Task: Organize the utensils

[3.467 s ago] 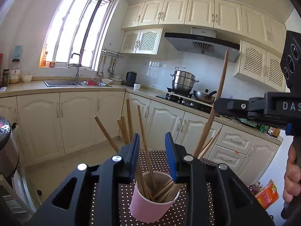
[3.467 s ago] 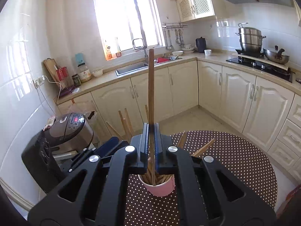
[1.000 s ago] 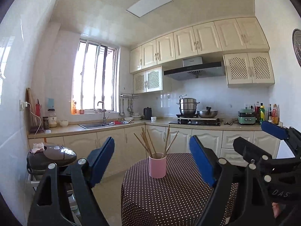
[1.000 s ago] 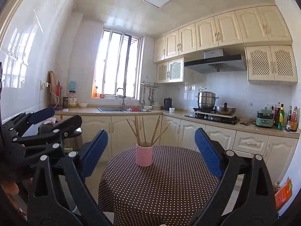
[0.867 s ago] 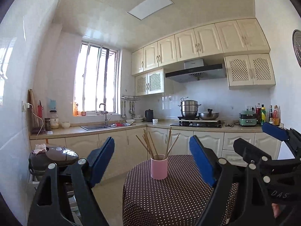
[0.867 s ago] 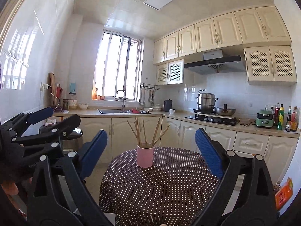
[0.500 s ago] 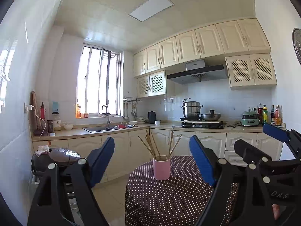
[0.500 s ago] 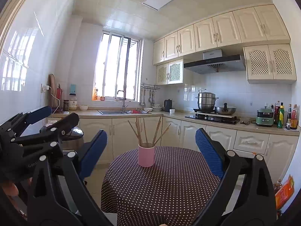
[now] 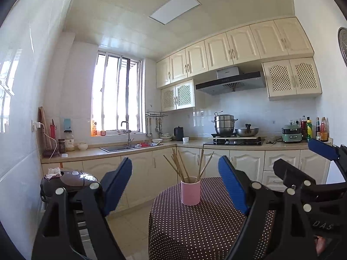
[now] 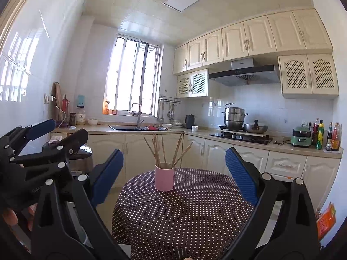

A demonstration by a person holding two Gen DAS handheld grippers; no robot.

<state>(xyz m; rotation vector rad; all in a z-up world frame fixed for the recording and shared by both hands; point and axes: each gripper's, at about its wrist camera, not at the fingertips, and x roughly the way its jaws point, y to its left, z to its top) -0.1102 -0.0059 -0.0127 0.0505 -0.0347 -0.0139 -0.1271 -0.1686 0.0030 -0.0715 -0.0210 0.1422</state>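
Observation:
A pink cup (image 9: 190, 192) holding several wooden chopsticks (image 9: 181, 167) stands upright on a round table with a brown polka-dot cloth (image 9: 203, 225). It also shows in the right wrist view (image 10: 164, 178), with the chopsticks (image 10: 164, 150) fanned out above it. My left gripper (image 9: 175, 186) is open and empty, well back from the cup. My right gripper (image 10: 174, 174) is open and empty, also far from the cup. Each gripper shows at the edge of the other's view.
A black rice cooker (image 9: 67, 181) stands left of the table. Cream cabinets and a counter with a sink (image 10: 138, 127), a steamer pot (image 10: 234, 114) and bottles (image 10: 327, 135) run along the back walls. Tiled floor (image 9: 128, 227) lies between the table and the cabinets.
Both grippers drew back from the cup, which now looks small and distant. The right gripper let go of a chopstick it held 3.5 s ago. In the last second the left view shifted slightly.

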